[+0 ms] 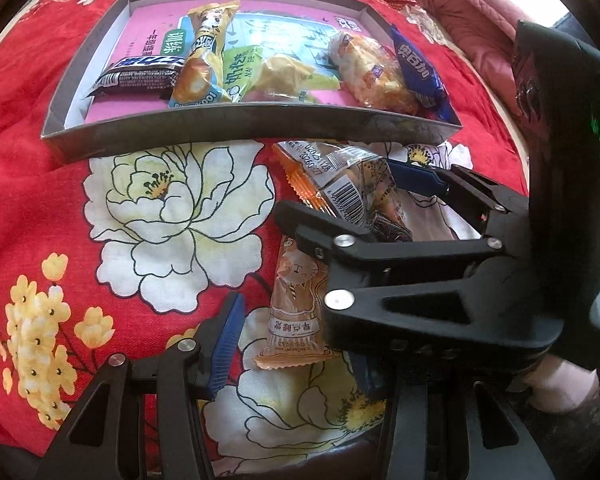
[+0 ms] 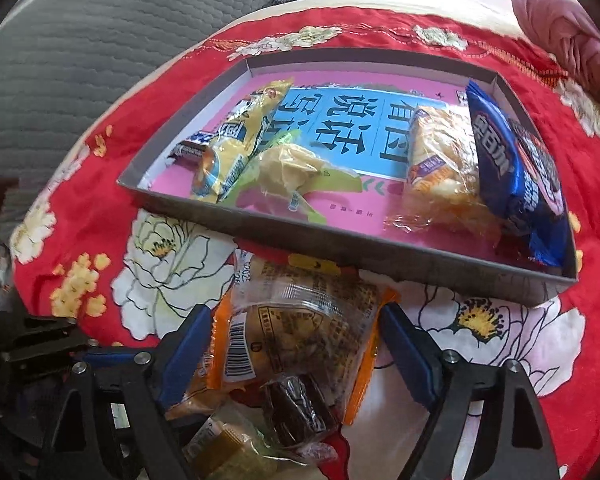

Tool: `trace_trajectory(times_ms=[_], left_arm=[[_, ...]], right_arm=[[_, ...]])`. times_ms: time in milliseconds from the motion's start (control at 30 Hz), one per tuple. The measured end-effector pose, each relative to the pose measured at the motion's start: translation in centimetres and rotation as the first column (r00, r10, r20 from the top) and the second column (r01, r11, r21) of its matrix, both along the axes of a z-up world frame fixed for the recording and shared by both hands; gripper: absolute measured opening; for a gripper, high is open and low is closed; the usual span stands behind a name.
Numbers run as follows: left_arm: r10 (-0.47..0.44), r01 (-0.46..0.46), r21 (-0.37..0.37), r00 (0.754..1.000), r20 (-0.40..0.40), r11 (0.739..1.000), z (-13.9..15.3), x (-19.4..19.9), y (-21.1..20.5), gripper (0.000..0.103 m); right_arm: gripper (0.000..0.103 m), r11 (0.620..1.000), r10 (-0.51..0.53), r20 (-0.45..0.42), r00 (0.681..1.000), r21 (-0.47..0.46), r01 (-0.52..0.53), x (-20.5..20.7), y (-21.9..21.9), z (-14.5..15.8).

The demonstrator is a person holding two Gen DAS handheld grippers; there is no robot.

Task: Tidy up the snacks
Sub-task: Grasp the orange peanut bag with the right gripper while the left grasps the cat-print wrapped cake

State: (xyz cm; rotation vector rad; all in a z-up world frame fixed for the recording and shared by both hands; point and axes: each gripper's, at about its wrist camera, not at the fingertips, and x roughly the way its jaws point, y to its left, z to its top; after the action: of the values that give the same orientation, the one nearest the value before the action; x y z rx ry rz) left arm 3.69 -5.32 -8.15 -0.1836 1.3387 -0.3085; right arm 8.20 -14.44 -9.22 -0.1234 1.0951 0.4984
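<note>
Tray (image 2: 420, 276): already held about six snacks.
Left on cloth: orange packet (image 2: 300, 332), cat packet (image 1: 296, 304), dark sweet (image 2: 300, 408).
Right gripper (image 2: 292, 348): released, straddling orange packet.
Left gripper (image 1: 296, 344): released, over cat packet.

1. One shallow box (image 2: 340, 258) on the red cloth
2. Five wrapped snacks inside it, the dark blue packet (image 2: 520, 184) far right
3. At least four snacks (image 2: 300, 328) loose on the near side

Both wrist cams close, angled steeply down; shared: box (image 1: 236, 128) (image 2: 340, 248), floral cloth (image 1: 40, 208) (image 2: 580, 208).
</note>
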Motion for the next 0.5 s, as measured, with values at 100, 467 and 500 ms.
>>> trace_trajectory(times_ms=[100,467,500], left_arm=[[-0.003,0.003,0.016,1.000,0.009,1.000,0.1,-0.1,-0.2,0.044],[-0.022,0.022,0.011,0.999,0.038,1.000,1.0,0.1,-0.6,0.030],[-0.020,0.020,0.004,0.999,0.041,1.000,1.2,0.1,-0.4,0.030]], right_arm=[[0.076,1.000,0.013,0.019,1.000,-0.024,-0.013,-0.1,0.1,0.1],[0.062,0.992,-0.007,-0.021,1.000,0.127,0.010,0.3,-1.9,1.4],[0.062,0.990,-0.006,-0.021,1.000,0.140,0.009,0.3,-2.0,1.7]])
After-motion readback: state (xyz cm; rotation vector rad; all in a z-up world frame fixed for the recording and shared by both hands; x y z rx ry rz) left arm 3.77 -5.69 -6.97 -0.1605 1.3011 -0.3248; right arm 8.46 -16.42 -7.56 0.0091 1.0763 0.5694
